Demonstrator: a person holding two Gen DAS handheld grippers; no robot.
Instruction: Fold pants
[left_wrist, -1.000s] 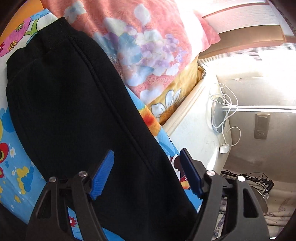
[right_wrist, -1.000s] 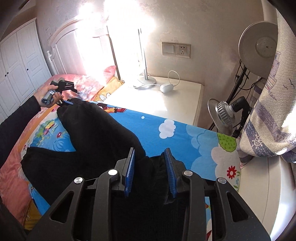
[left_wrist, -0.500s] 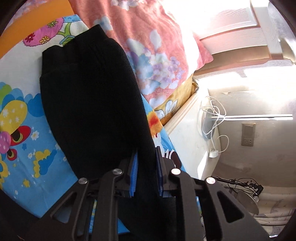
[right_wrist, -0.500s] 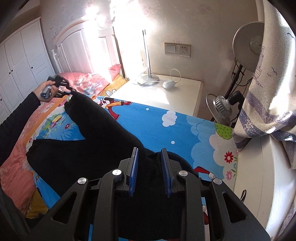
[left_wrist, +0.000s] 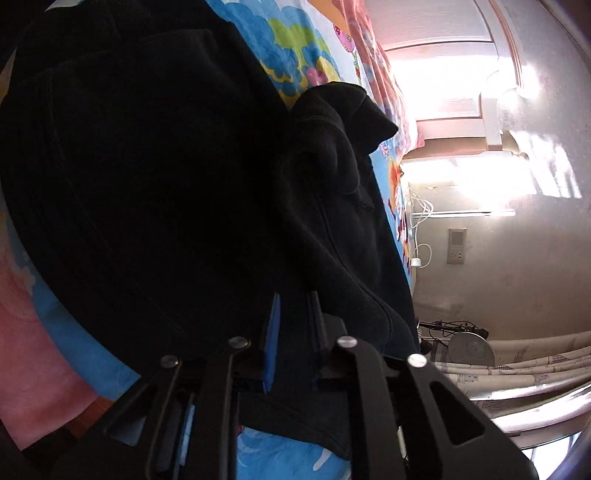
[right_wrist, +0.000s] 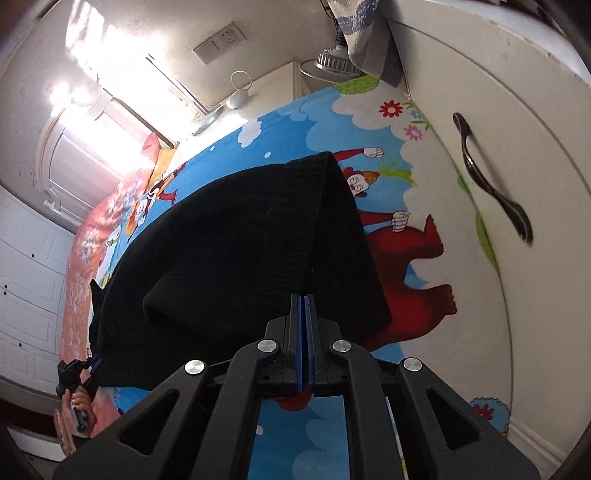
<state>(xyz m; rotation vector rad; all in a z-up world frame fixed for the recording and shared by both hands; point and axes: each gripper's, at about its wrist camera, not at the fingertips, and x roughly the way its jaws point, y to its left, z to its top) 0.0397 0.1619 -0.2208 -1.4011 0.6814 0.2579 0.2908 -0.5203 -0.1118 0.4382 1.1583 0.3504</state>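
I have the black pants (right_wrist: 240, 251) doubled on the cartoon bedsheet (right_wrist: 406, 155), left gripper (left_wrist: 293, 332) and right gripper (right_wrist: 303, 321) each pinched tight on an edge. I'd lay both edges down level together, then smooth toward the pillow-side fold.

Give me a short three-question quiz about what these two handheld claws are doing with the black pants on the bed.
1. True or false: the right claw is wide open above the soft black fleece pants.
2. What does the left claw grip: A) a white cable, B) the pants, C) a pillow?
3. Fill in: the pants lie on a ____ cartoon-print bedsheet.

Key
1. False: its blue pads are pressed together on the pants' edge.
2. B.
3. Blue.
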